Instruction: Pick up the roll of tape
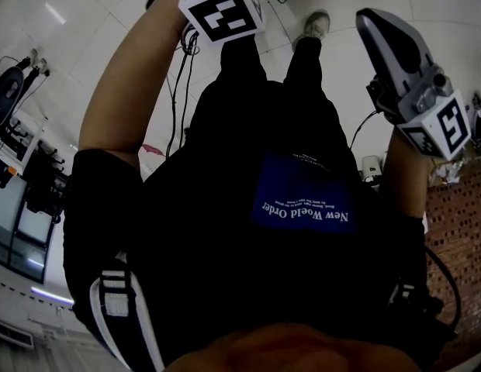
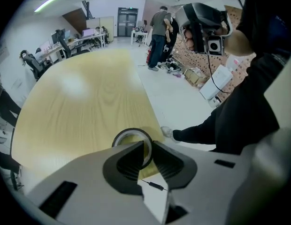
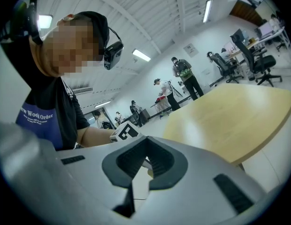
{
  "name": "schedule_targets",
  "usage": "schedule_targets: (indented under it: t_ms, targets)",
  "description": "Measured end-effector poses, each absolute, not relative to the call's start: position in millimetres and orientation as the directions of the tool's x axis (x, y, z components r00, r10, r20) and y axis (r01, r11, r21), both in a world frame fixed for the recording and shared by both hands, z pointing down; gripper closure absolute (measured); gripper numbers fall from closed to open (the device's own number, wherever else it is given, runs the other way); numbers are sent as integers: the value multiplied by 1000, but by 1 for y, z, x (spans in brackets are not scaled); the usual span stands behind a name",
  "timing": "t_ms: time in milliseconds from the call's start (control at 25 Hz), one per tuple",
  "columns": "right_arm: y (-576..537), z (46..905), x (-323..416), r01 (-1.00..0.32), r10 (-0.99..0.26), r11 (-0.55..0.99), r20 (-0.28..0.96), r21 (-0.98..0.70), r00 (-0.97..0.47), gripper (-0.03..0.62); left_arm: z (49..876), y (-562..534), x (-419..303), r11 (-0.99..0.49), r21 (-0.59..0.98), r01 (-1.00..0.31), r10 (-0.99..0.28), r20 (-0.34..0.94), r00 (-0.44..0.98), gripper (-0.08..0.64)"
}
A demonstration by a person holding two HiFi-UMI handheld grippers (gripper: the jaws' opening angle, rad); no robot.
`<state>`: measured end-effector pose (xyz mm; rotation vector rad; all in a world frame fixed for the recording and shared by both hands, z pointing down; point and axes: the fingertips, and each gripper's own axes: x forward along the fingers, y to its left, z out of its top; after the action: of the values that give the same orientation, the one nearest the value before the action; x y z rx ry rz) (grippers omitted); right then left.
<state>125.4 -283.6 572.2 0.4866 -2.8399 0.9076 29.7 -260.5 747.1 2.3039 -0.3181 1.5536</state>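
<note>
Pinching the wall of the roll of tape, my left hand-held gripper has one pad inside the ring; the roll lies flat at the counter's near edge. My right hand-held gripper, pressed together and empty, is farther off.

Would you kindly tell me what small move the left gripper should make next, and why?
Probably lift the left gripper straight up a little: its jaws appear clamped on the wall of the dark-rimmed ring-shaped roll of tape, which lies flat on the pale wooden table near its edge.
</note>
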Motion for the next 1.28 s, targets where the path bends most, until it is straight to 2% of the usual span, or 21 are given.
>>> schedule_targets:
  t_ms: [200, 480, 800, 1040, 1280]
  targets:
    - [-280, 576, 125, -339, -268, 766, 208, -547, -941, 607, 750, -263, 33, -918, 141, -370, -8, 928, 373, 489]
    - [-281, 556, 123, -345, -299, 793, 173, -502, -938, 607, 724, -269, 29, -883, 137, -450, -125, 854, 506, 506]
    - [-265, 483, 147, -380, -337, 837, 177, -394, -925, 607, 609, -258, 49, -858, 133, -497, -254, 731, 634, 506]
    - [-285, 421, 153, -394, -364, 872, 152, -290, -919, 607, 520, -280, 50, -841, 128, -526, -362, 590, 721, 508]
    - [-301, 368, 192, -404, -385, 889, 124, -216, -915, 606, 429, -291, 77, -815, 235, -529, -432, 361, 826, 506]
